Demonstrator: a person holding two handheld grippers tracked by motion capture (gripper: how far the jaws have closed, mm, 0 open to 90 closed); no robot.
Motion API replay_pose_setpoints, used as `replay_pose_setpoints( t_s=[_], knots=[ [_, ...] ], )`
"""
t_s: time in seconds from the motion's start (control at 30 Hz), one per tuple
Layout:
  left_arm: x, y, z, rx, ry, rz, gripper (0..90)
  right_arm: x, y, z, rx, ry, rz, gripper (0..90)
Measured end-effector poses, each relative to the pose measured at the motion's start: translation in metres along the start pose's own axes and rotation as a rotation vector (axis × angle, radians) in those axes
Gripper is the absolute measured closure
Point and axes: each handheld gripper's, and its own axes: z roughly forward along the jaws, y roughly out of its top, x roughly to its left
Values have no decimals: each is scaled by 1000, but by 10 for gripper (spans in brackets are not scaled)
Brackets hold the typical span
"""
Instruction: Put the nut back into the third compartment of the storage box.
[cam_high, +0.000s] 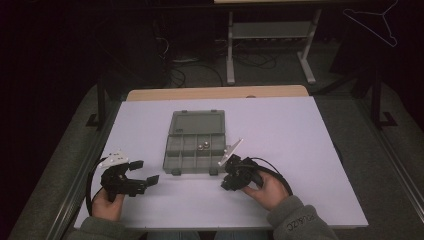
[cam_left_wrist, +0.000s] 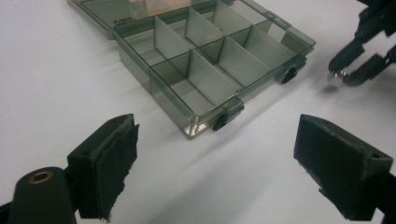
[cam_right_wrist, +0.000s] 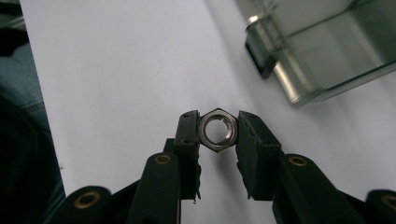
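A smoky grey compartment box (cam_high: 173, 161) lies open in the middle of the white table, its lid (cam_high: 196, 122) folded back. Two metal nuts (cam_high: 203, 146) sit in one of its far-row compartments. My right gripper (cam_right_wrist: 218, 122) is shut on a steel hex nut (cam_right_wrist: 217, 129), held just above the table by the box's near right corner (cam_right_wrist: 317, 70). In the high view the right gripper (cam_high: 225, 184) is in front of the box's right latch. My left gripper (cam_high: 145, 171) stands open with nothing in it, left of the box (cam_left_wrist: 173, 100). The left gripper view has the right gripper (cam_left_wrist: 343, 74) with the nut (cam_left_wrist: 335, 76).
The white sheet (cam_high: 280, 130) covers the table, with a wooden strip (cam_high: 215, 93) at its far edge. A desk frame (cam_high: 270, 35) and cables stand on the dark floor behind. A wire hanger (cam_high: 375, 22) hangs at the top right. The person's hands hold both grippers near the front edge.
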Motion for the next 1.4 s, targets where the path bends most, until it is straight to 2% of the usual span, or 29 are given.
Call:
replay_pose_setpoints(
  t_s=[0.17, 0.2, 0.23, 0.3, 0.67, 0.83, 0.87, 0.9, 0.93, 1.1, 1.27, 1.3, 1.4],
  knots=[
    [0, 0, 1, 1, 0, 0, 128, -12, 12, -13, -34, -1, 3, 694],
    [-1, 0, 1, 2, -1, -3, 128, -20, 19, -17, -53, 7, 13, 693],
    [-1, 0, 1, 2, -1, -3, 128, -20, 19, -17, -53, 7, 13, 693],
    [-1, 0, 0, 1, -1, 0, 128, -29, 31, -22, -65, 10, 26, 694],
    [-1, 0, 0, -6, -5, -1, 128, -54, 70, -26, -71, -5, 38, 693],
    [-1, 0, 0, -5, -6, 0, 128, -66, 91, -22, -67, -17, 40, 693],
    [-1, 0, 0, -5, -6, 0, 128, -66, 91, -22, -67, -17, 40, 693],
    [-2, 0, 1, -14, -7, -7, 128, -68, 99, -21, -61, -17, 46, 694],
    [-1, 0, 0, 0, -5, 9, 128, -69, 103, -20, -61, -24, 39, 694],
    [-1, 0, 0, -2, -6, 7, 128, -74, 118, -11, -49, -29, 47, 693],
    [-2, 1, 0, -6, -8, -1, 128, -79, 124, 1, -42, -28, 62, 693],
    [-2, 1, 0, -5, -8, 0, 128, -82, 124, 7, -21, -33, 68, 693],
    [-1, 1, 0, -8, -9, 2, 128, -85, 124, 13, -7, -35, 78, 693]
  ],
)
